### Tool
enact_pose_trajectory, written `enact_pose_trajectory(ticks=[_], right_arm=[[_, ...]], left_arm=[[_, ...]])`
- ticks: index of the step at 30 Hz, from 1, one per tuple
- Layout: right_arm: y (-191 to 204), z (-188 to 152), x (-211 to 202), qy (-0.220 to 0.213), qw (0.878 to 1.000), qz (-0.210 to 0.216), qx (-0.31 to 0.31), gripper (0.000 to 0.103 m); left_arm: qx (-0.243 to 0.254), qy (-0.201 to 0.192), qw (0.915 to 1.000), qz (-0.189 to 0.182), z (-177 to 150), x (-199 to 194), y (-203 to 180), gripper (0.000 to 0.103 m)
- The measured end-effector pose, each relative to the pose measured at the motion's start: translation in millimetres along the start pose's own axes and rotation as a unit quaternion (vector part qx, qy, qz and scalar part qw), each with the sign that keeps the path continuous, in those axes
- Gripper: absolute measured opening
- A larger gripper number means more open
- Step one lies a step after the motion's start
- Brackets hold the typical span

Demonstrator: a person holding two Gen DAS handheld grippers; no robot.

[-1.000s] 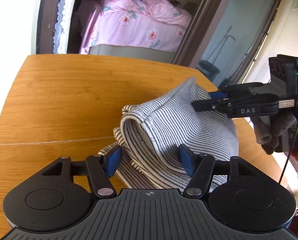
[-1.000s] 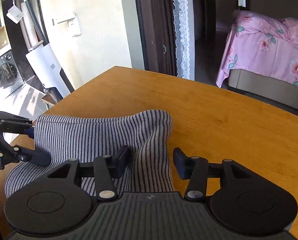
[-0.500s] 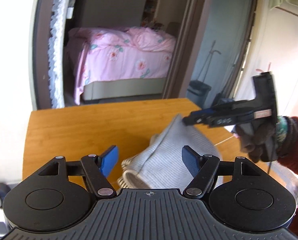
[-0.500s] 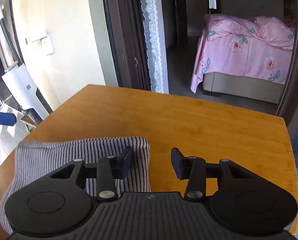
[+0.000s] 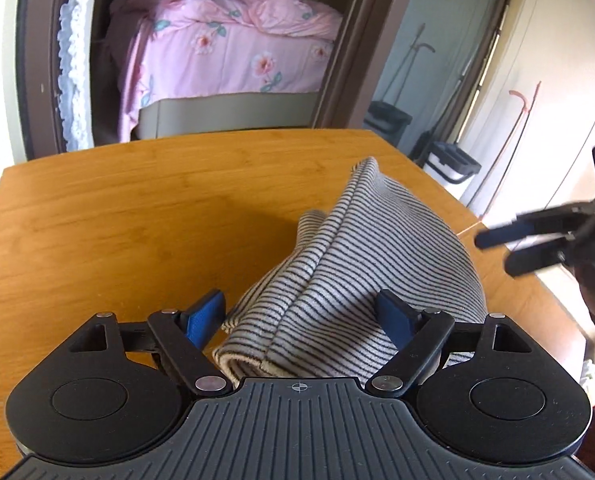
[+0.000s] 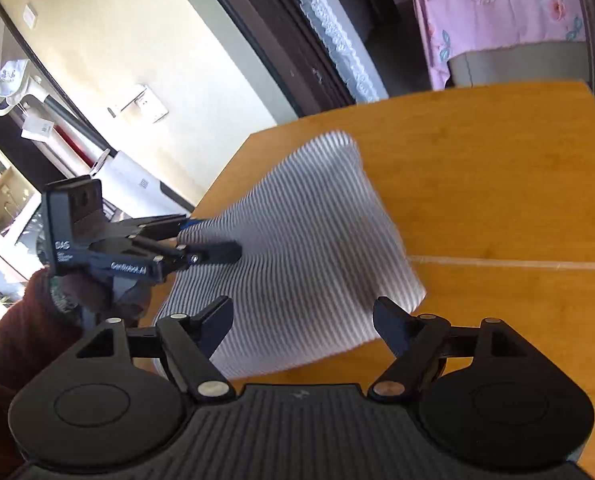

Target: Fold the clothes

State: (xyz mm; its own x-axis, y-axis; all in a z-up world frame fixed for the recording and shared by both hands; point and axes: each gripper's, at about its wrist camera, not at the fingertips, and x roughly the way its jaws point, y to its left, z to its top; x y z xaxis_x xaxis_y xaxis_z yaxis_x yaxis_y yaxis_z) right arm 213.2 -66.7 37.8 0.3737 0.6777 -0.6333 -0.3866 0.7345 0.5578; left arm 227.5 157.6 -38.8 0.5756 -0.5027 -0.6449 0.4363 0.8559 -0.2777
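Note:
A grey-and-black striped garment (image 5: pixel 377 248) lies folded in a humped heap on the wooden table (image 5: pixel 137 216). My left gripper (image 5: pixel 299 314) is open, its blue pads (image 5: pixel 203 314) on either side of the garment's near folded edge. From the right wrist view the left gripper (image 6: pixel 201 238) straddles the garment's (image 6: pixel 309 240) left edge without closing. My right gripper (image 6: pixel 305 320) is open above the garment's near side and holds nothing. In the left wrist view the right gripper (image 5: pixel 513 248) hovers blurred to the right, apart from the cloth.
The table's right edge (image 5: pixel 497 248) runs close to the garment. Beyond the table, a doorway opens onto a bed with a pink floral cover (image 5: pixel 225 48). A person's dark red sleeve (image 6: pixel 21 320) shows behind the left gripper. A seam (image 6: pixel 517 264) crosses the tabletop.
The right gripper has let go of the garment's raised corner, opened wider and drawn away. The left gripper has come back down low around the garment's near edge.

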Motion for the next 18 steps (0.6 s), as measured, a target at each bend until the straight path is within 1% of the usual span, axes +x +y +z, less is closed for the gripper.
enact_pose_trajectory(ticks=[1,2,4,6,9,12,16,18], right_arm=[[-2.1,-8.3,5.4,0.017,1.000,0.017,0.019,0.070],[-3.4,-13.1,12.3,0.028,0.999,0.027,0.031,0.059],[-4.9,-14.5,26.5,0.035,0.998,0.028,0.044,0.051],[-6.4,-6.4,34.9,0.027,0.998,0.025,0.043,0.051],[-1.1,10.8,37.2,-0.009,1.000,-0.010,0.000,0.051],[7.5,27.6,40.1,-0.048,0.996,-0.057,-0.053,0.051],[15.5,43.2,47.9,-0.078,0.988,-0.094,-0.093,0.051],[19.0,48.2,49.0,-0.090,0.984,-0.113,-0.107,0.052]], left_arm=[[-0.011,0.004,0.9999,-0.007,-2.1,0.6,3.6,0.089],[-0.024,0.007,0.9996,-0.014,-4.3,0.8,8.0,0.089],[-0.044,0.006,0.9988,-0.022,-8.6,-0.9,13.9,0.089],[-0.050,0.005,0.9986,-0.018,-11.4,-4.3,13.5,0.088],[-0.050,0.007,0.9987,0.009,-12.9,-12.7,9.4,0.088],[-0.074,0.008,0.9972,0.005,-19.1,-22.4,11.3,0.087],[-0.089,0.002,0.9961,0.002,-24.6,-24.2,1.8,0.087],[-0.089,0.003,0.9960,-0.007,-25.9,-21.0,-5.9,0.089]])
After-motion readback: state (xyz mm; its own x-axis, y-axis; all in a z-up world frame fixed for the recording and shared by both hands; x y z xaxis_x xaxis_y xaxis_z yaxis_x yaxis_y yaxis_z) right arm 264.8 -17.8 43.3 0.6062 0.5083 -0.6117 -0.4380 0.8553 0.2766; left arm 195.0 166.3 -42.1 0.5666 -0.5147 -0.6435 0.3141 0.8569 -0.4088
